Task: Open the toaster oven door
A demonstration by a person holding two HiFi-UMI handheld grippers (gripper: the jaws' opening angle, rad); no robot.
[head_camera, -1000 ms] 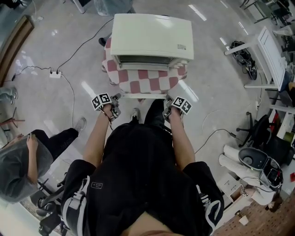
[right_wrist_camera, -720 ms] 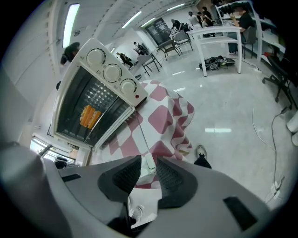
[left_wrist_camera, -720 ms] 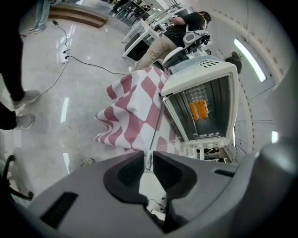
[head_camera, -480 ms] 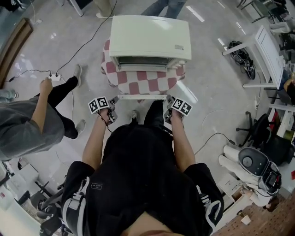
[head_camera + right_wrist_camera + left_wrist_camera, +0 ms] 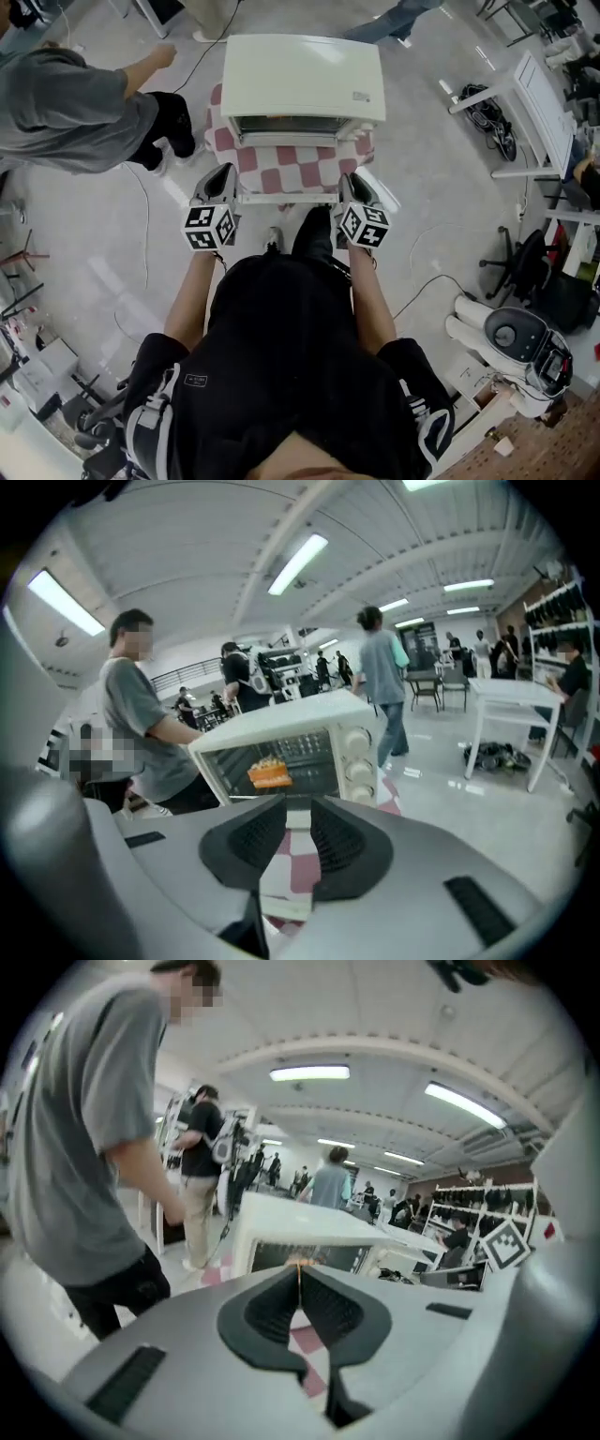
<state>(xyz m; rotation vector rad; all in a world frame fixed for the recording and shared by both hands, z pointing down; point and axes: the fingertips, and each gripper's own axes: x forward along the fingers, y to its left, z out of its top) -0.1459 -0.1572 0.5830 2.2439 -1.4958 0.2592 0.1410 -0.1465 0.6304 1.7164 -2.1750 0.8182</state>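
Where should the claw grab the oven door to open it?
Likely the door, along its top edge, coming from the front with the right claw. Its wide glass faces you; no handle shows clearly, so that's a guess.

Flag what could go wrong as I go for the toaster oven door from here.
1. The cream toaster oven stands on a draped red-and-white checked cloth; a pull on the glass door may drag it forward.
2. The left gripper is shut and the right gripper only narrowly open, so either may knock the door rather than grip it.
3. A person in a grey shirt stands close beside the oven and could be bumped.
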